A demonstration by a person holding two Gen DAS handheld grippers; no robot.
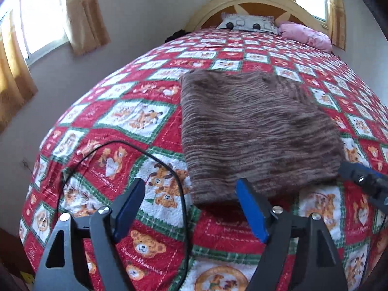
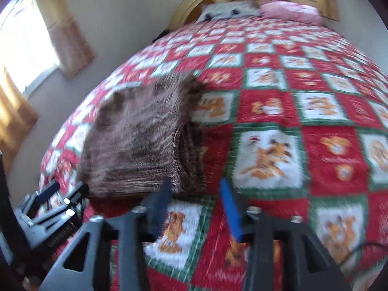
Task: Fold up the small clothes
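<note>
A folded brown sweater (image 1: 254, 131) lies on the bed's teddy-bear quilt (image 1: 135, 116), at twelve o'clock from the left claw (image 1: 191, 208) and right claw (image 2: 194, 203), both open and empty.

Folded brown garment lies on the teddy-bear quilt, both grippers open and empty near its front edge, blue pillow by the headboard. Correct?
One error: the pillow by the headboard is pink, as the left wrist view shows. The rest stands: the folded brown garment lies on the teddy-bear quilt, with left gripper and right gripper open and empty near its front edge.
</note>
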